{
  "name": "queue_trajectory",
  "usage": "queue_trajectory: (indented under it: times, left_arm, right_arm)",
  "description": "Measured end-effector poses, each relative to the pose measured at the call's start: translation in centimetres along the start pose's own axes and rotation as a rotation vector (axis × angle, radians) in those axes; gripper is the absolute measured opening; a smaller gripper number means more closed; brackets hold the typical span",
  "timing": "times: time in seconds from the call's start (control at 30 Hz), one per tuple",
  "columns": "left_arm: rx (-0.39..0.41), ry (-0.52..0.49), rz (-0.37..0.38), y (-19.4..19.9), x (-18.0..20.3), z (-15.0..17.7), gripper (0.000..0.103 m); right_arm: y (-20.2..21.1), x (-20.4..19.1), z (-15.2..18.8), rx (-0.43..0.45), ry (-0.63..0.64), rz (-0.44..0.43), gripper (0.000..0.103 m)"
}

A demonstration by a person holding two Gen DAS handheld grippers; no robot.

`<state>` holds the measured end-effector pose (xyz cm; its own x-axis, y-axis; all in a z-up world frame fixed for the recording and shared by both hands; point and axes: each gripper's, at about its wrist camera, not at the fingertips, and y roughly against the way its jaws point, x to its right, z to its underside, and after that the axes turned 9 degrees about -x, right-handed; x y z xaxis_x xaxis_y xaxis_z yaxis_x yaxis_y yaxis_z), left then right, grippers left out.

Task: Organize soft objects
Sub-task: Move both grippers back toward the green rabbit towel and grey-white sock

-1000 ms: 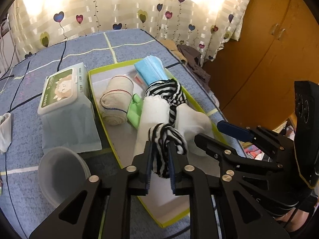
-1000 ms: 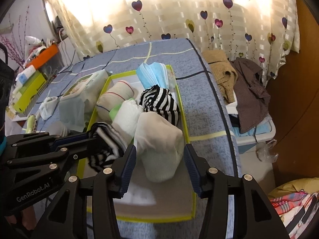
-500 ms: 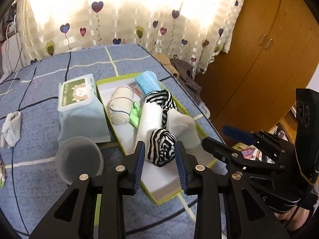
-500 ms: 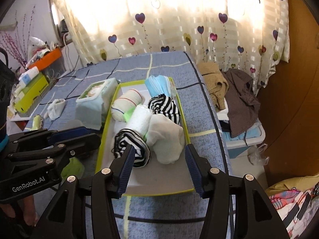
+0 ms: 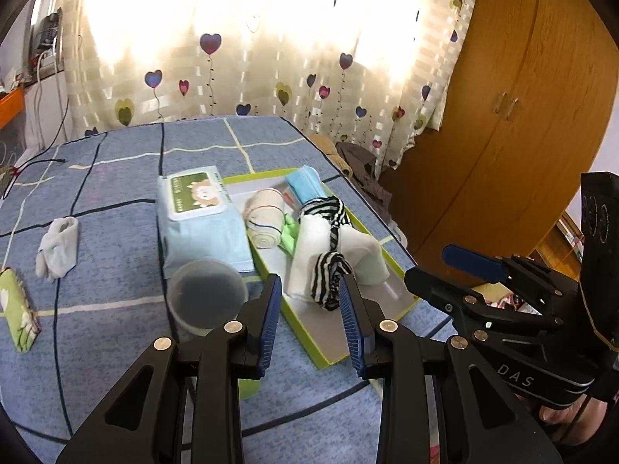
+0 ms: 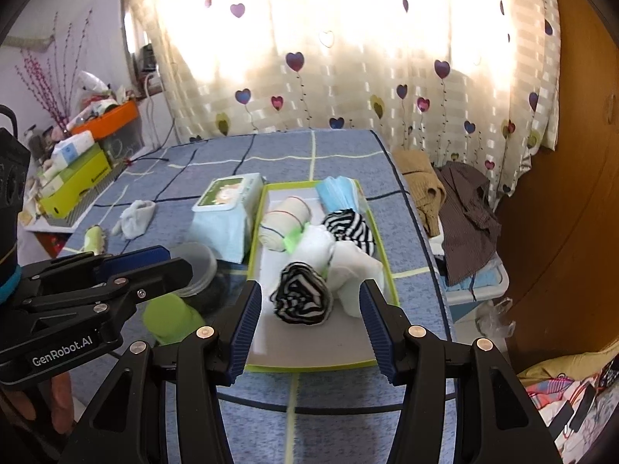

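Looking down both claws, you have nothing in either one: the left gripper (image 5: 309, 311) stands with its jaws parted and bare, having just let go its hold within this second, and the right gripper (image 6: 309, 323) is spread wide and empty too, its jaws also just eased wider. The striped sock roll (image 6: 303, 295) lies in the near part of the green-rimmed tray (image 6: 309, 367), touching the pale folded cloth (image 6: 354, 276) on its right and the white roll (image 6: 315, 243) behind it. Farther back sit a second striped bundle (image 6: 350, 224), a beige bandage roll (image 6: 284, 218) and the blue masks (image 6: 338, 191). Outside the tray, a loose white sock (image 5: 58, 247) lies well apart on the blue bedspread (image 5: 116, 348), beyond the wipes pack (image 5: 201, 216) and the clear plastic cup (image 5: 207, 295). That sock looks like your likeliest next piece. Expect it to be very light, limp and easily squashed; it will drape and dangle rather than hold its shape. Take it across the thickest bunched middle, pinching several layers at once, since a grip on one thin edge may let it unfold or slide free.
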<state>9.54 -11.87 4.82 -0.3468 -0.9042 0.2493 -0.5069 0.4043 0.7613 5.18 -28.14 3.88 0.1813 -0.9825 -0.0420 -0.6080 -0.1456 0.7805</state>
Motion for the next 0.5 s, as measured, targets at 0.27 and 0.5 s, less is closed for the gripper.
queue_trajectory:
  times: [0.27, 0.5]
  left_arm:
    - [0.024, 0.013, -0.008, 1.3, -1.0, 0.7, 0.032]
    - [0.047, 0.023, -0.024, 2.0, -1.6, 1.1, 0.032]
  right_arm:
    - [0.8, -2.0, -0.1, 0.008, 0.032, 0.001, 0.053]
    - [1.0, -3.0, -0.1, 0.009, 0.052, 0.0, 0.053]
